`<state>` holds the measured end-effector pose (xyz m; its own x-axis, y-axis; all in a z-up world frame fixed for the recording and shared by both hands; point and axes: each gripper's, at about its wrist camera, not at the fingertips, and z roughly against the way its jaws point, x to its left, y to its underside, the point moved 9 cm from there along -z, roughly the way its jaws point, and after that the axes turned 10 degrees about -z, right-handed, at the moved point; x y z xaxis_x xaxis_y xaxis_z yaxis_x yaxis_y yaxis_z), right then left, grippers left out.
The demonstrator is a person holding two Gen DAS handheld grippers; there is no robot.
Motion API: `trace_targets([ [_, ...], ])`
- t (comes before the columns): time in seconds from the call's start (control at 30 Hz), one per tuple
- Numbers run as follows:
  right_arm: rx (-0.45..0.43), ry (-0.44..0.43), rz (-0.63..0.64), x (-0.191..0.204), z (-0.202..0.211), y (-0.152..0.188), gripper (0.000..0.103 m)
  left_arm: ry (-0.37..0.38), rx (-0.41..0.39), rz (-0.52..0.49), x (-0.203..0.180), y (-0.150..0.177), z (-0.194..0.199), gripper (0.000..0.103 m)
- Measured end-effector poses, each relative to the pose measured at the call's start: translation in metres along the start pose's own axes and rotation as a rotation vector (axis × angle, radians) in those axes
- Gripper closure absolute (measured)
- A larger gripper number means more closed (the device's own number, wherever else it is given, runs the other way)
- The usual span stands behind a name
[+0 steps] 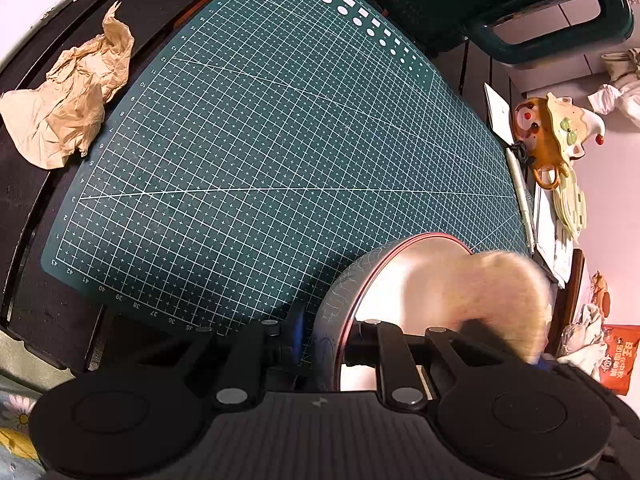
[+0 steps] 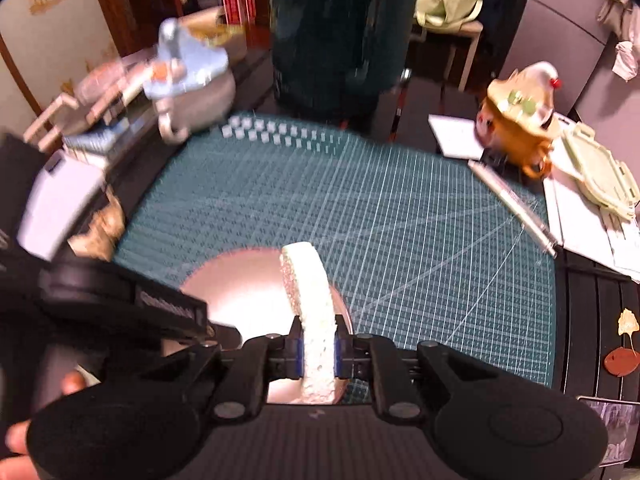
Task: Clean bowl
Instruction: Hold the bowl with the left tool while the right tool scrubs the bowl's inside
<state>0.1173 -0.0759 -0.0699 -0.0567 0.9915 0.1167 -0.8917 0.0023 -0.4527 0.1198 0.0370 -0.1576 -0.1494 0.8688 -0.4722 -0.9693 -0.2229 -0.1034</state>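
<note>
A metal bowl with a red rim and a patterned outer wall is tilted on the green cutting mat. My left gripper is shut on the bowl's rim, one finger outside and one inside. My right gripper is shut on a pale sponge that stands upright inside the bowl. In the left wrist view the sponge is a blurred pale mass over the bowl's right side. The left gripper's body shows at the left of the right wrist view.
A crumpled brown paper lies left of the mat. A dark green appliance stands at the back. An orange figurine teapot, a pen, papers and a pale green lid lie at the right. A blue-lidded pot stands at the back left.
</note>
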Motion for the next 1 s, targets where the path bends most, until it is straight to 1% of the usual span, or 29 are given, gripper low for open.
trace_targets([
  [0.07,-0.014,-0.056,0.002,0.005,0.007,-0.002,0.091,0.001,0.000,-0.002,0.002,0.000,0.000,0.085],
  [0.13,0.011,-0.129,-0.002,0.014,0.006,0.000,0.091,0.001,0.000,-0.002,0.002,0.000,0.000,0.085],
  [0.17,0.021,-0.139,-0.003,0.016,0.004,0.002,0.091,0.001,0.000,-0.003,0.001,0.000,0.000,0.085],
  [0.37,0.131,-0.100,-0.007,0.017,-0.032,0.018,0.091,0.001,0.000,-0.003,0.002,0.000,0.000,0.085],
  [0.4,0.148,-0.069,-0.003,0.014,-0.042,0.022,0.091,0.001,0.000,-0.003,0.002,0.000,0.000,0.085],
  [0.47,0.143,-0.040,0.002,0.011,-0.045,0.022,0.091,0.001,0.000,-0.002,0.002,0.000,0.000,0.085],
  [0.57,0.110,0.034,0.027,0.004,-0.041,0.019,0.091,0.002,-0.001,-0.003,0.002,0.000,0.001,0.085],
  [0.6,0.101,0.047,0.032,0.003,-0.038,0.018,0.091,0.002,-0.001,-0.004,0.002,0.000,0.001,0.085],
  [0.73,0.062,0.058,0.029,-0.002,-0.023,0.012,0.091,0.002,-0.001,-0.003,0.002,0.001,0.002,0.085],
  [0.8,0.036,0.040,0.018,-0.005,-0.012,0.007,0.091,0.002,-0.001,-0.003,0.002,0.001,0.002,0.085],
  [0.83,0.003,0.012,0.006,-0.006,-0.001,0.001,0.091,0.002,-0.001,-0.002,0.001,0.000,0.001,0.085],
  [0.87,-0.010,-0.002,0.001,-0.007,0.004,-0.001,0.091,0.002,0.000,-0.002,0.001,0.000,0.001,0.085],
  [0.93,-0.017,-0.098,-0.042,-0.006,0.014,-0.006,0.091,0.001,0.000,-0.003,0.000,0.000,0.001,0.085],
  [1.0,0.016,-0.183,-0.077,-0.004,0.011,-0.007,0.091,0.002,0.000,-0.002,0.000,0.001,0.001,0.085],
])
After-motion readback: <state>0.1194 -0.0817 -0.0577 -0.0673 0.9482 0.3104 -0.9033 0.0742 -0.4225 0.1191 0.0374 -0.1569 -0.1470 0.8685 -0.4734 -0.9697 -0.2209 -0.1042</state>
